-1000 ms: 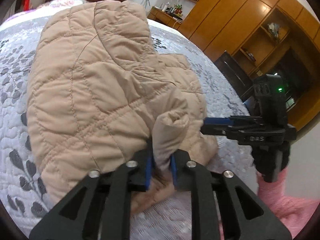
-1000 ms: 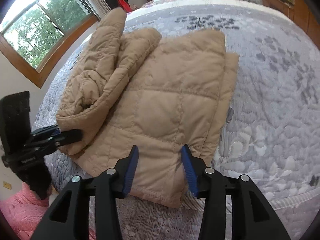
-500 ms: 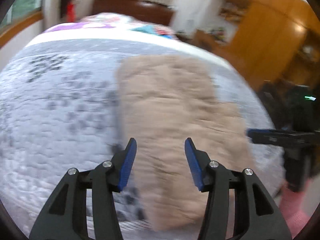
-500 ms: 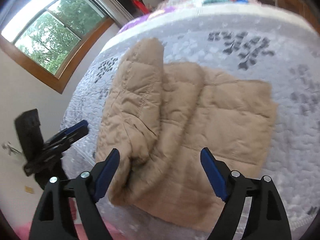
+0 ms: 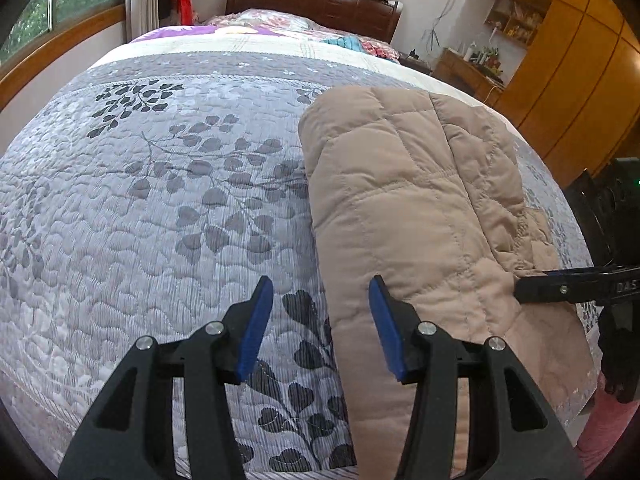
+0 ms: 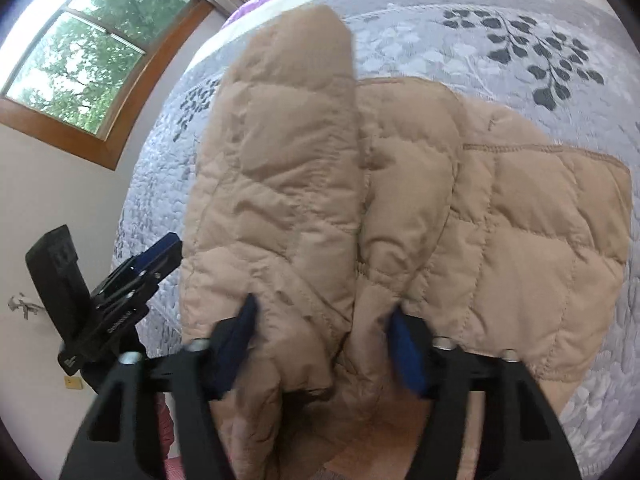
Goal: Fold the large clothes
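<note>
My right gripper (image 6: 322,340) is closing, its blue pads (image 6: 236,344) already pressed into a bunched fold of the tan quilted jacket (image 6: 400,208) at the bottom centre of the right wrist view. The padded cloth bulges up between the two fingers and spills over them toward the lower edge of the frame. From that hold the jacket runs upward: a thick folded part rises toward the upper middle, and a flatter quilted panel with a stitched hem spreads out to the right.

My left gripper (image 5: 320,320) stands open with nothing between its pads. In the left wrist view it hangs over the bed's grey leaf-patterned bedspread (image 5: 160,200), the left blue pad above bare cover and the right pad just at the jacket's left edge. The jacket (image 5: 420,220) lies folded into a long strip in the right half of that frame, running from the lower edge up toward the middle. At its right side the tip of my right gripper (image 5: 560,286) meets the cloth.

In the right wrist view the left gripper (image 6: 156,256) shows at the left, beside the jacket and apart from it.

Beyond the bedspread sit a dark wooden headboard (image 5: 316,4) at the top, a window (image 6: 80,64) at upper left, and wooden cupboards (image 5: 580,80) at upper right.
</note>
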`<action>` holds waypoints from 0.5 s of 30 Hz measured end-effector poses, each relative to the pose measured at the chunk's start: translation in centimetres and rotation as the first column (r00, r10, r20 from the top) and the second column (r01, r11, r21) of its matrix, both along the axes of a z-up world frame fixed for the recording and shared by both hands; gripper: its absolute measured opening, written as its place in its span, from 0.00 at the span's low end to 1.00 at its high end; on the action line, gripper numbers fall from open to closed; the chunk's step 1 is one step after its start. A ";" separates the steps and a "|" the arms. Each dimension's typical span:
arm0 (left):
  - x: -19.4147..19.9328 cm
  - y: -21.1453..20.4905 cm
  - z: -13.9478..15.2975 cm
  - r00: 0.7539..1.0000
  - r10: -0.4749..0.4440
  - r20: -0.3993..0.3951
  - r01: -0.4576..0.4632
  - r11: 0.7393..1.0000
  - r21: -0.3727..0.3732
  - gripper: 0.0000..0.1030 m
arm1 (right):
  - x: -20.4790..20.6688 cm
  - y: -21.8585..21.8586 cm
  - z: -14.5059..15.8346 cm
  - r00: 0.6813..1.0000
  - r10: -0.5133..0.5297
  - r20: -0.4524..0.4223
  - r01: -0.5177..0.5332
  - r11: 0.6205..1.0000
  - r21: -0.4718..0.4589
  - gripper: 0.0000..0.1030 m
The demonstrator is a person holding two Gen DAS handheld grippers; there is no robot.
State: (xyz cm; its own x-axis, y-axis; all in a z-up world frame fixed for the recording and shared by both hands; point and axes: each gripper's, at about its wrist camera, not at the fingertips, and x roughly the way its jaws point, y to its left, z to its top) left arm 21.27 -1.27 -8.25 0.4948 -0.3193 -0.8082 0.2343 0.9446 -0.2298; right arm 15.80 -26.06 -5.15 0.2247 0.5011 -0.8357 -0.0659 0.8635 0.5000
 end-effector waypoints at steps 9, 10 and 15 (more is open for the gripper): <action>-1.4 0.0 0.8 1.000 0.009 0.028 -0.009 1.000 0.013 0.49 | -2.8 2.0 3.9 0.978 0.084 0.192 -0.066 0.993 -0.102 0.28; -1.6 -0.1 1.0 0.999 0.006 0.035 -0.006 1.000 0.016 0.49 | -3.2 2.2 4.6 0.973 0.094 0.213 -0.070 0.991 -0.116 0.28; -2.7 -0.6 2.3 0.997 -0.009 0.078 0.008 1.000 0.021 0.50 | -4.7 2.1 7.2 0.949 0.131 0.288 -0.087 0.983 -0.160 0.26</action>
